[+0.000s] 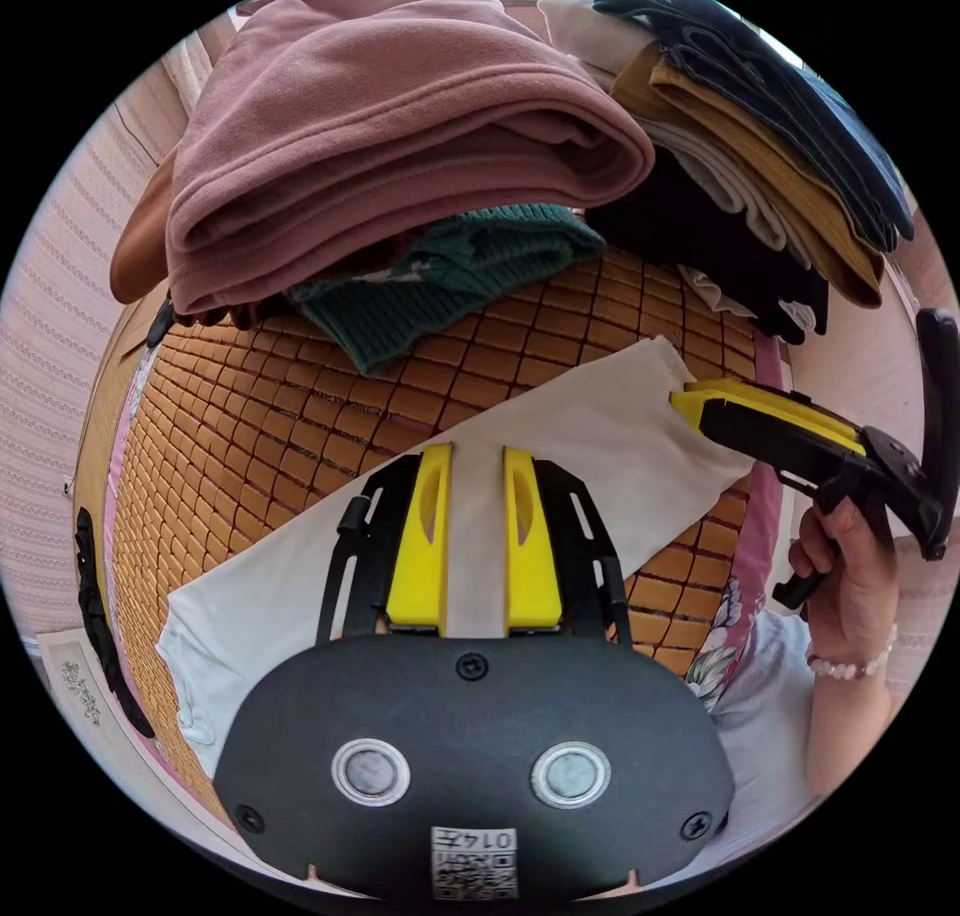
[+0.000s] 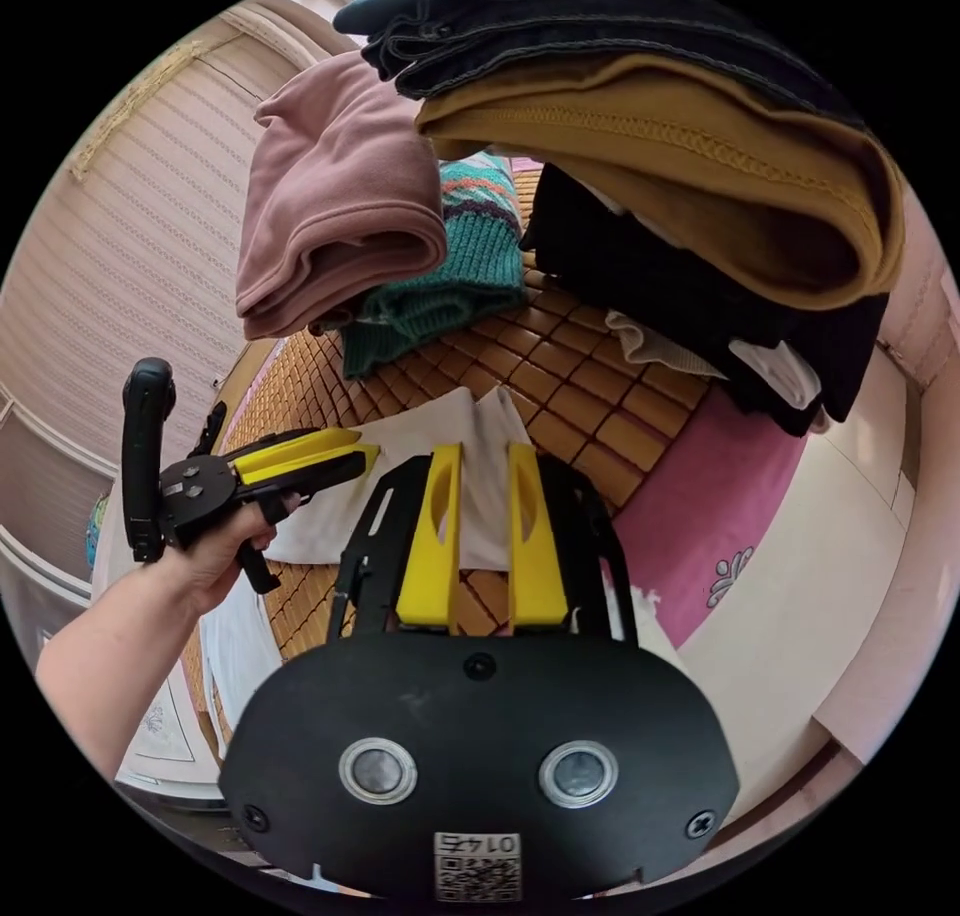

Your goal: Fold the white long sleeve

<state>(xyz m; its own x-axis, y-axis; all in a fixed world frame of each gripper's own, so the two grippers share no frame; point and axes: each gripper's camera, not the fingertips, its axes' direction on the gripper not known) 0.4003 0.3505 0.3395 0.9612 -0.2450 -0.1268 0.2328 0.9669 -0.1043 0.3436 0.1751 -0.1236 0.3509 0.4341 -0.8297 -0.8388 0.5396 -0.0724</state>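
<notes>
The white long sleeve [image 1: 600, 426] lies as a long folded strip across the bamboo mat [image 1: 300, 396]. My left gripper [image 1: 476, 452] is over the strip's middle, its yellow jaws close together with white cloth between them. In the right gripper view the left gripper [image 2: 370, 453] bites the garment's near edge, held by a hand [image 2: 210, 556]. My right gripper [image 2: 484, 448] pinches the end of the white long sleeve [image 2: 420, 436], where the cloth rises in a crease between the jaws. From the left gripper view the right gripper [image 1: 685, 396] sits shut on that end corner.
Folded clothes are piled at the mat's far side: a mauve sweater [image 1: 400, 136] on a green knit [image 1: 450, 276], and a stack of mustard, dark denim and black garments [image 2: 680, 146]. A pink sheet [image 2: 700, 496] borders the mat [image 2: 560, 366]. A striped wall stands to the left.
</notes>
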